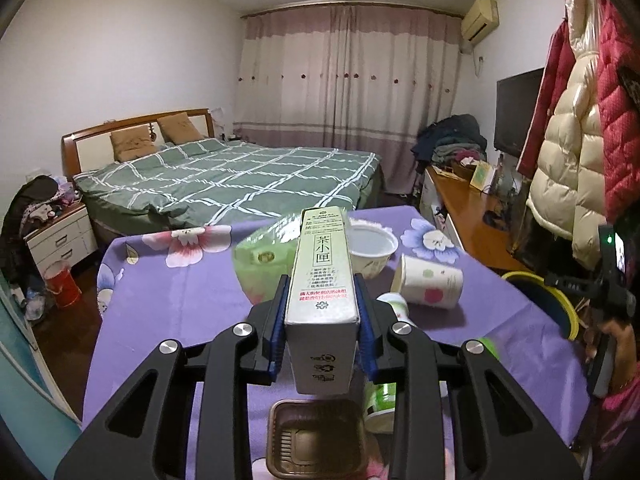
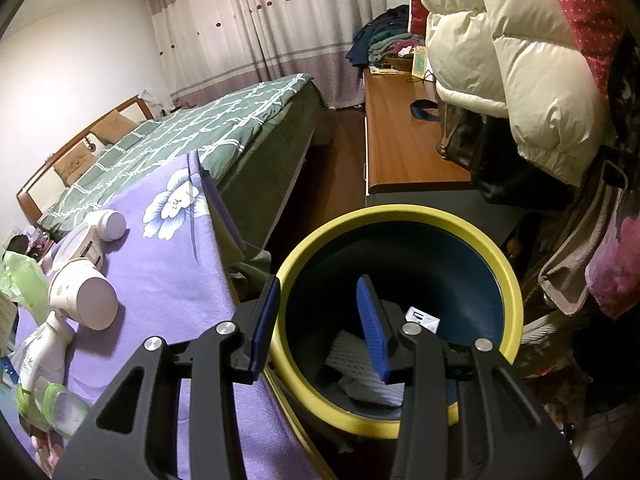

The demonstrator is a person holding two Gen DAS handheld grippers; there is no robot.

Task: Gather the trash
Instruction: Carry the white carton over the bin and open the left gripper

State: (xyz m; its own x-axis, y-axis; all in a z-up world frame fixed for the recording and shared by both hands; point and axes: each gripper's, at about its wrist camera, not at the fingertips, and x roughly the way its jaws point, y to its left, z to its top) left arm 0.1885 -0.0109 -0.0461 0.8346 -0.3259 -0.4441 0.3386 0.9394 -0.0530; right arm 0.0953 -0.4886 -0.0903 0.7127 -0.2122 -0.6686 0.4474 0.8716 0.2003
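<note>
On the purple flowered tablecloth (image 1: 168, 292) at the foot of the bed, my left gripper (image 1: 320, 320) clamps the tall tea carton (image 1: 322, 276) above the other litter, ready for binning. My right gripper (image 2: 316, 320) pinches the bin's yellow rim (image 2: 400, 216), one finger inside, steadying it.

Both the left gripper (image 1: 322, 316) and the right gripper (image 2: 320, 320) are built of matte black linkage arms with triangular cut-outs, pinned by round silver screws. Each finger carries a ribbed blue pad (image 2: 374, 330) on its inner face. At the edge of the left wrist view, a hand (image 1: 618, 354) shows a pink sleeve cuff (image 1: 624, 404) below it.
</note>
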